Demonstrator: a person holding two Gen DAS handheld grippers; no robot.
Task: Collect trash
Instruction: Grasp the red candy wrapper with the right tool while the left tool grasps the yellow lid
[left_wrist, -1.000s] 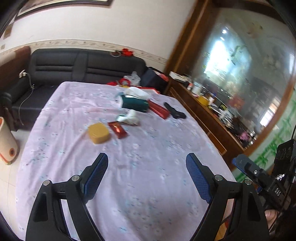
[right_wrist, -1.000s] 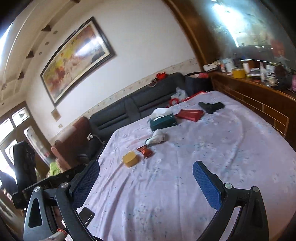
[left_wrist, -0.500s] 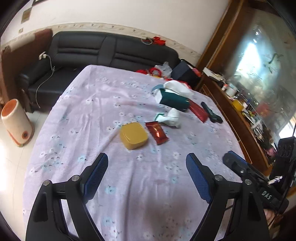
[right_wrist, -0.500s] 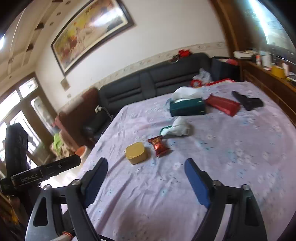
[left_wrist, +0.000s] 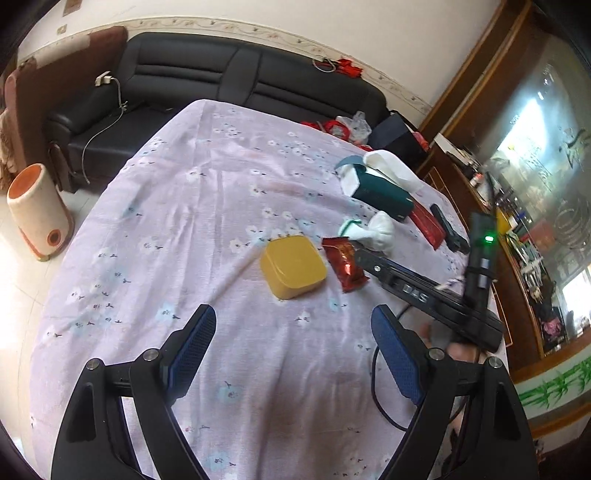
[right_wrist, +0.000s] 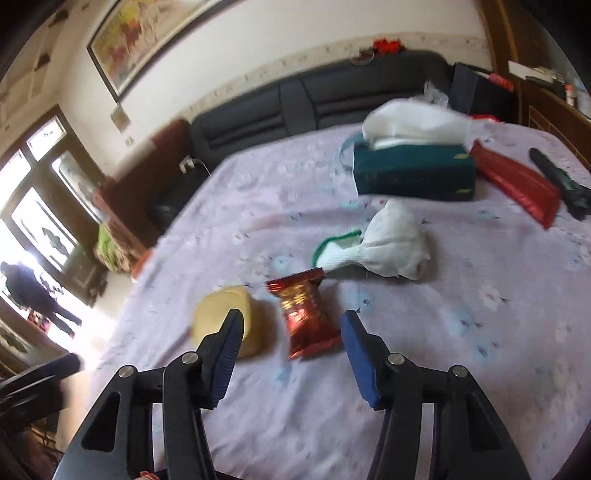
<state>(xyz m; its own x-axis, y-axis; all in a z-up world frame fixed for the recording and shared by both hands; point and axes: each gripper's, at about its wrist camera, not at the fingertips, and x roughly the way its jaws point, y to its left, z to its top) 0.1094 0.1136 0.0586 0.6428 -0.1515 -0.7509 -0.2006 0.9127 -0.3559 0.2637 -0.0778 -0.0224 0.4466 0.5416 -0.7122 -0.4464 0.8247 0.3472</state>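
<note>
Our right gripper (right_wrist: 291, 325), fingers just closing but apart, frames red wrapper (right_wrist: 306, 314); left gripper (left_wrist: 293, 328) wide apart, empty.

Left hand-held gripper (left_wrist: 293, 349): two black angular arms with cut-out windows, silver screws at the joints, and blue textured pads on the inner faces of the fingers (left_wrist: 194, 341). Right hand-held gripper (right_wrist: 291, 341): same black frame, silver screws and blue pads; seen from the left wrist, its long black body bears white lettering, a lit green lamp and a black cable.
</note>
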